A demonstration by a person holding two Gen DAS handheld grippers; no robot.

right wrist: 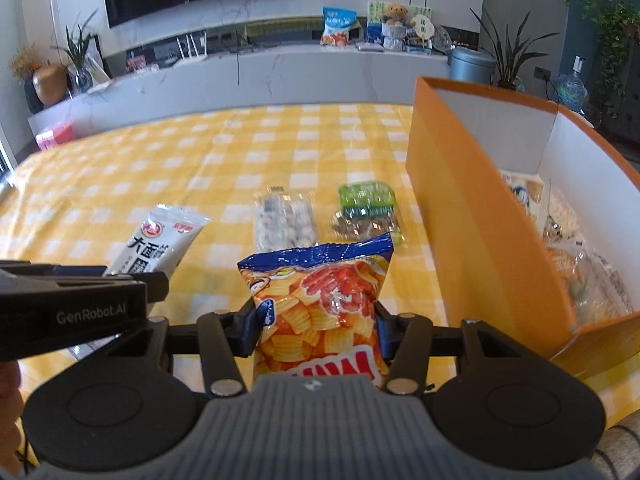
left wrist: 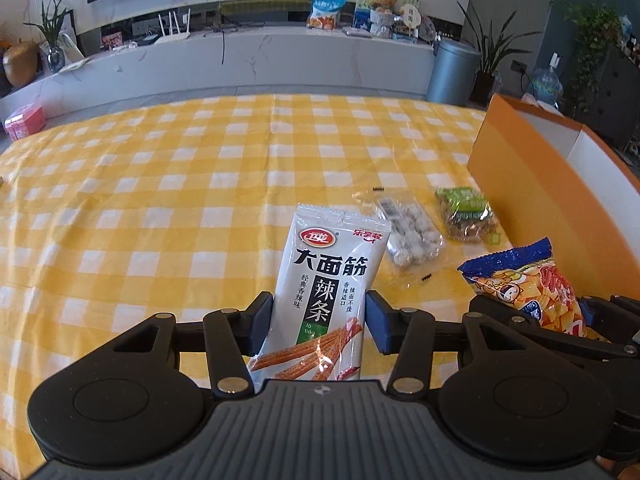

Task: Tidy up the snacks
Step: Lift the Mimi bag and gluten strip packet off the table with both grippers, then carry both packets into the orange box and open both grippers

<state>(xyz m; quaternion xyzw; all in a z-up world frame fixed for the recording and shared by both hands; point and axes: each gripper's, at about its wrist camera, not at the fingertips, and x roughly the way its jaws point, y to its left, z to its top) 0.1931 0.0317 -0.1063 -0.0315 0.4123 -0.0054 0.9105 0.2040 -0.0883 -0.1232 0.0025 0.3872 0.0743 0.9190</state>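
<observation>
My left gripper (left wrist: pixel 319 322) is shut on a white spicy-strip packet (left wrist: pixel 326 288) and holds it upright above the yellow checked tablecloth (left wrist: pixel 160 200). My right gripper (right wrist: pixel 316 322) is shut on a blue and orange chips bag (right wrist: pixel 320 304). That bag also shows at the right of the left wrist view (left wrist: pixel 528 284), and the white packet at the left of the right wrist view (right wrist: pixel 160 242). A clear packet of pale balls (right wrist: pixel 285 220) and a green-labelled packet (right wrist: pixel 366 212) lie on the cloth. An open orange box (right wrist: pixel 460 200) stands to the right and holds several snack packets (right wrist: pixel 580 264).
Beyond the table is a white TV bench (right wrist: pixel 280 76) with a snack bag, a teddy bear and a router. A grey bin (left wrist: pixel 454 72), potted plants and a water jug stand at the right. A pink box (left wrist: pixel 25 120) sits at the far left.
</observation>
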